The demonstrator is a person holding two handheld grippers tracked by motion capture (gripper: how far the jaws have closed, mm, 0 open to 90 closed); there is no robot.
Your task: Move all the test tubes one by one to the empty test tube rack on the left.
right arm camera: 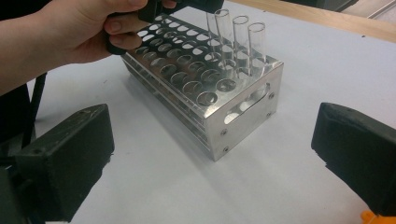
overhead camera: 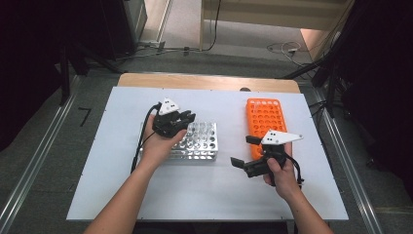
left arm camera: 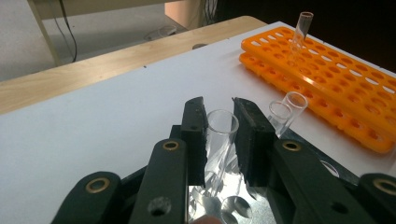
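High view: left gripper (overhead camera: 176, 122) over the metal tube rack (overhead camera: 197, 141) on the white tabletop (overhead camera: 117, 170); right gripper (overhead camera: 243, 152) beside the orange rack (overhead camera: 265, 114), jaws spread.

Left gripper view: jaws pinching a clear test tube (left arm camera: 219, 140) upright in the rack.

Right gripper view: jaws wide apart, holding nothing, facing the metal rack.

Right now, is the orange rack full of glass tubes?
No, the orange rack holds just one glass tube; its other holes are empty.
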